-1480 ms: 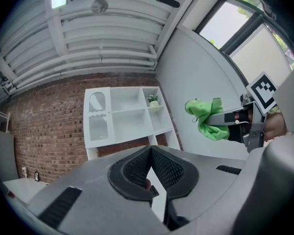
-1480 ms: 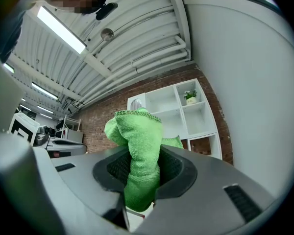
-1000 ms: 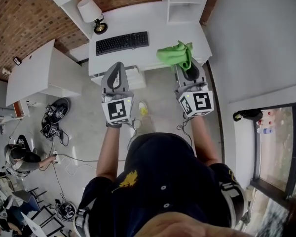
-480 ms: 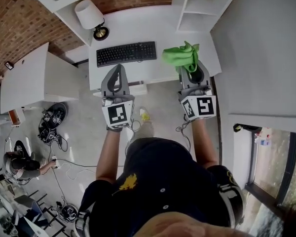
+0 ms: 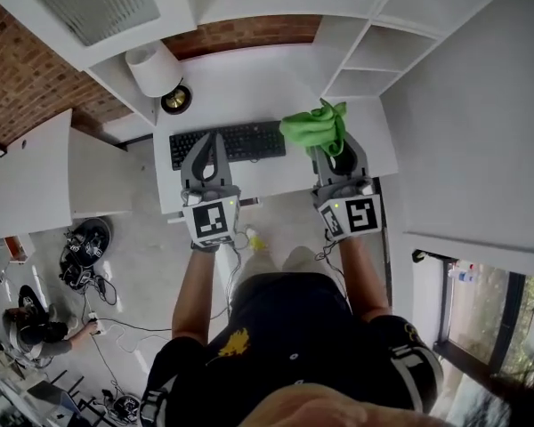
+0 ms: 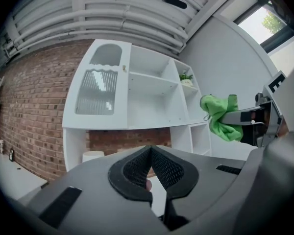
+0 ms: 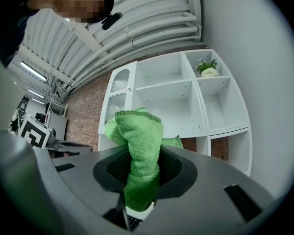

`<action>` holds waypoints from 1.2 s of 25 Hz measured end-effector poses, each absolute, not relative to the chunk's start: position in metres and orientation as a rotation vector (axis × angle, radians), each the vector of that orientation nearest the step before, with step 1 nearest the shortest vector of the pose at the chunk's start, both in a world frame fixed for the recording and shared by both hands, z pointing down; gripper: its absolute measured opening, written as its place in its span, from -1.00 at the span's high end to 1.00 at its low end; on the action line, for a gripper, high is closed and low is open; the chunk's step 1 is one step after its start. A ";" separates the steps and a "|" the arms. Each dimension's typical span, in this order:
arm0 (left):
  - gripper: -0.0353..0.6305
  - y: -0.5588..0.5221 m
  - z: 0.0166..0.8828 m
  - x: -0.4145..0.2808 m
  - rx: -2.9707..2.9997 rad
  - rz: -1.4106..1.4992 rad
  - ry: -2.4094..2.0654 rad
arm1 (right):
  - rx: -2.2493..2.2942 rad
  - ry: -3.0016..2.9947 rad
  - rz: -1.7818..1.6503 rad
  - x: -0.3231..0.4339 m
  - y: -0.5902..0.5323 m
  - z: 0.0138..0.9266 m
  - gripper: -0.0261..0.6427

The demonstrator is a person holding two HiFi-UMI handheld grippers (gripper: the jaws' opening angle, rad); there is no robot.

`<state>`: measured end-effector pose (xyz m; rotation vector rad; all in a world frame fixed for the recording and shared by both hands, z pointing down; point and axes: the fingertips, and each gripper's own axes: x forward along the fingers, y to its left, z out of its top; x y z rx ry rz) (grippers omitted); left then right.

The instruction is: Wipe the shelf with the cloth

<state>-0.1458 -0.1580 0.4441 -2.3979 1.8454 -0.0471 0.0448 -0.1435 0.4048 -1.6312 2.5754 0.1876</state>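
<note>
A green cloth is bunched up in my right gripper, whose jaws are shut on it above the white desk. In the right gripper view the cloth stands up between the jaws, in front of the white shelf unit. My left gripper hovers over the keyboard, shut with nothing in it; its jaws meet at the tips. The shelf unit has open compartments and a ribbed-glass door, and the cloth shows at the right of that view.
A black keyboard and a white lamp sit on the desk. A small potted plant stands in an upper right compartment. A second white table is at the left. Brick wall lies behind; a grey wall borders the right.
Both grippers have moved forward from the desk's front edge to over the desk, nearer the shelf unit. The cloth stays held in the right gripper. More of the shelf shows.
</note>
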 end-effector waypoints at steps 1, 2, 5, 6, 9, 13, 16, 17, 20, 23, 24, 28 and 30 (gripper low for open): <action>0.84 -0.163 0.443 -0.143 -2.401 -0.042 1.843 | -1.634 2.579 0.182 0.047 -0.147 0.407 0.62; 0.84 -0.168 0.443 -0.140 -2.402 -0.041 1.842 | -1.635 2.581 0.176 0.050 -0.152 0.408 0.62; 0.84 -0.186 0.442 -0.127 -2.390 -0.039 1.855 | -1.610 2.582 0.169 0.061 -0.175 0.407 0.62; 0.84 -0.194 0.443 -0.124 -2.379 -0.059 1.861 | -1.586 2.585 0.173 0.064 -0.185 0.405 0.62; 0.84 -0.223 0.435 -0.122 -2.313 -0.049 1.912 | -1.480 2.608 0.207 0.060 -0.221 0.397 0.62; 0.84 -0.252 0.416 -0.124 -2.220 -0.047 1.989 | -1.299 2.655 0.219 0.048 -0.264 0.375 0.62; 0.84 -0.264 0.399 -0.121 -2.158 -0.038 2.024 | -1.164 2.699 0.270 0.039 -0.283 0.354 0.62; 0.84 -0.267 0.393 -0.119 -2.142 -0.026 2.033 | -1.124 2.714 0.284 0.036 -0.288 0.347 0.62; 0.84 -0.279 0.384 -0.118 -2.123 -0.012 2.042 | -1.049 2.737 0.388 0.026 -0.305 0.317 0.62; 0.84 -0.295 0.382 -0.126 -2.122 -0.057 2.041 | -1.038 2.765 0.588 0.009 -0.331 0.282 0.62; 0.84 -0.300 0.382 -0.129 -2.128 -0.081 2.031 | -1.039 2.774 0.669 0.003 -0.342 0.270 0.62; 0.84 -0.312 0.373 -0.139 -2.167 -0.073 1.983 | -1.043 2.817 0.960 -0.024 -0.387 0.230 0.62; 0.84 -0.316 0.366 -0.144 -2.176 -0.052 1.970 | -1.057 2.871 1.020 -0.040 -0.418 0.218 0.61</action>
